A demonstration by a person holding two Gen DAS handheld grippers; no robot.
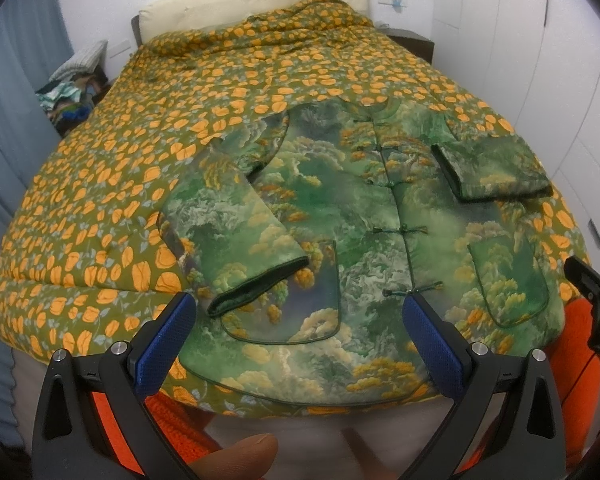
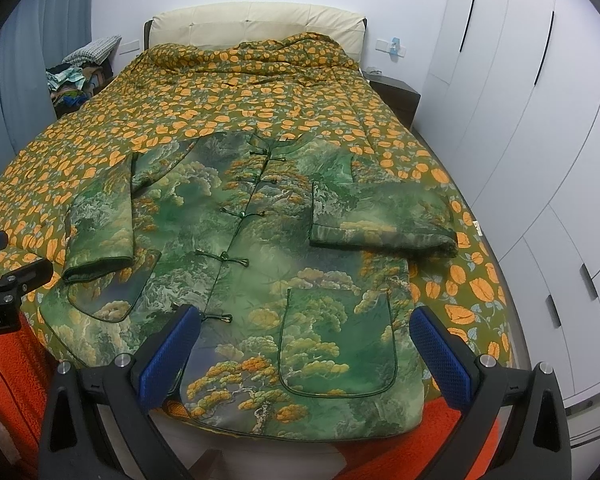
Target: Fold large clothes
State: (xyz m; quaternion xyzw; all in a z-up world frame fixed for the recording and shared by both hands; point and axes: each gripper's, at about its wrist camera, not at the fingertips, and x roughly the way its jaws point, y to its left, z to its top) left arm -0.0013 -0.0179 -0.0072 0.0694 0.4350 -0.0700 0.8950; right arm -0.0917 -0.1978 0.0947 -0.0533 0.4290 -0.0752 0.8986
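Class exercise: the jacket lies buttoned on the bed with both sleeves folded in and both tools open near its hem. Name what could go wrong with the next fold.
1. The jacket hem hangs at the quilt edge; a pull toward the person may slide it off.
2. The sleeve on the right only rests across the chest and may slip open when lifted.
3. The left tool or right tool could pinch quilt too.
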